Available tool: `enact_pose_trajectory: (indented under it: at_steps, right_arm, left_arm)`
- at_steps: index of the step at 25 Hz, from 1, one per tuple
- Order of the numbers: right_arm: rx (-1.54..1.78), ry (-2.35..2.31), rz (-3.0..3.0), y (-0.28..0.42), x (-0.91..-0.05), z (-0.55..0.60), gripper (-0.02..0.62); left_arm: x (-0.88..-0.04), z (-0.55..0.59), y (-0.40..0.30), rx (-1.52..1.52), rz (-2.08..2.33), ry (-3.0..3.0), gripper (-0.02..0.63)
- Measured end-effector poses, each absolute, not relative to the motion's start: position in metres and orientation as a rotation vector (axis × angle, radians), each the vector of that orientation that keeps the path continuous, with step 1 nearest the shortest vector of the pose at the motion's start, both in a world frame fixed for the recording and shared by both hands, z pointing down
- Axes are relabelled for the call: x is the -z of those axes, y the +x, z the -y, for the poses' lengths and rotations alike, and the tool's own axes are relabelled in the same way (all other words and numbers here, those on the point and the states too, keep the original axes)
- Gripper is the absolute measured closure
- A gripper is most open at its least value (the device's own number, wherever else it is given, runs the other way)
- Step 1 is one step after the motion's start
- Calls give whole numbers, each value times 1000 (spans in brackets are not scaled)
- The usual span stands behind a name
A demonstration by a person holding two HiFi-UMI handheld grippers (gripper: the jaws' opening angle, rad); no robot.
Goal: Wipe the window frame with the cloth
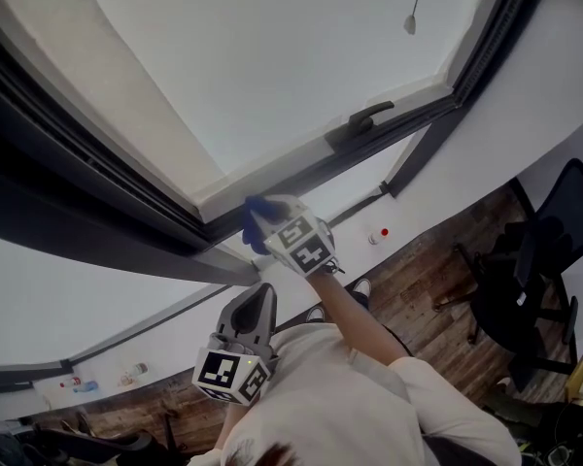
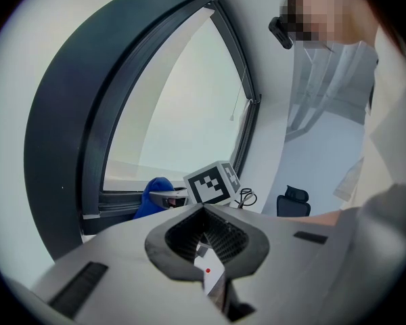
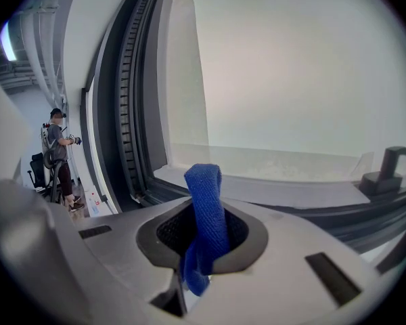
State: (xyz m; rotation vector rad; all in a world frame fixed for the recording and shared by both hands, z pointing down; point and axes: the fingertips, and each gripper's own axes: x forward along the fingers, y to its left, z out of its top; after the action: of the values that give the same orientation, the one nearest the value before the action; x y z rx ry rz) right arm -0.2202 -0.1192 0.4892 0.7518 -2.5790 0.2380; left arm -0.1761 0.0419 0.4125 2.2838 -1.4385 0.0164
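Observation:
A blue cloth [image 1: 254,226] is pinched in my right gripper [image 1: 262,217], which is shut on it and held against the lower corner of the window frame [image 1: 301,170], at the pale ledge. In the right gripper view the cloth [image 3: 204,208] stands up out of the jaws in front of the ledge [image 3: 257,185]. My left gripper [image 1: 259,301] hangs lower and nearer to me, jaws together and holding nothing, apart from the frame. The left gripper view shows the cloth [image 2: 152,193] beside the right gripper's marker cube [image 2: 212,183] on the dark frame [image 2: 61,154].
A dark window handle [image 1: 364,119] sits on the frame to the right of the cloth. A pull cord [image 1: 413,13] hangs before the glass. A black office chair [image 1: 525,289] stands on the wooden floor at right. Another person [image 3: 57,154] stands far off along the wall.

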Motion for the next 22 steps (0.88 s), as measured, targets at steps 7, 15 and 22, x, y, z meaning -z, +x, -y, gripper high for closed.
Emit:
enact_pose_trajectory:
  at_steps: [7, 15, 22]
  right_arm:
    - [-267, 823, 2574, -200, -489, 132, 546]
    - [-273, 883, 2570, -181, -487, 144, 546]
    - [-261, 876, 2590, -181, -486, 145, 546]
  left_arm:
    - [-412, -42, -174, -15, 1451, 2284, 597]
    - [-412, -39, -173, -8, 1464, 2268, 597]
    - [-412, -36, -172, -10, 1465, 2264, 597]
